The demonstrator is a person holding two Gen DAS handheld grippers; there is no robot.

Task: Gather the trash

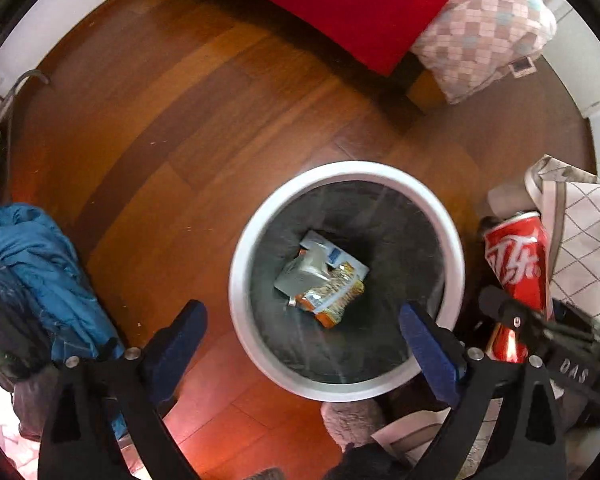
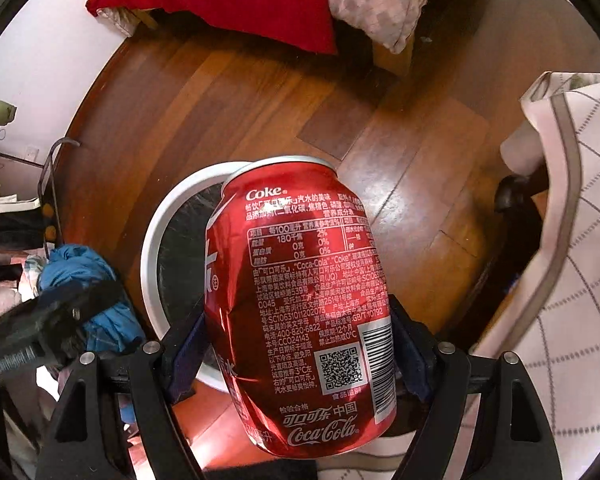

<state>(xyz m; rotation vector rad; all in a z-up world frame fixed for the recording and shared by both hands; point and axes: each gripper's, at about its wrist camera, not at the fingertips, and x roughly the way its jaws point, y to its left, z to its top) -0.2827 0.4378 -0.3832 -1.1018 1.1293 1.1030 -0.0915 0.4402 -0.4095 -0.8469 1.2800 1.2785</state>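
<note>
A white-rimmed trash bin (image 1: 240,264) with a dark liner stands on the wooden floor, straight below my left gripper (image 1: 302,312). The left gripper's blue-padded jaws are open and empty above the bin's near rim. A crumpled snack packet (image 1: 324,280) lies at the bottom of the bin. My right gripper (image 2: 296,320) is shut on a dented red cola can (image 2: 300,280), held pointing down just right of the bin (image 2: 152,240). In the left wrist view the can (image 1: 516,256) hangs beside the bin's right rim.
A red blanket (image 1: 352,4) and a checkered pillow (image 1: 484,32) hang over a bed edge at the top. A blue jacket (image 1: 40,264) is heaped on the left. A quilted white cloth (image 1: 584,240) hangs on the right. A grey fuzzy slipper (image 1: 352,420) is near the bin.
</note>
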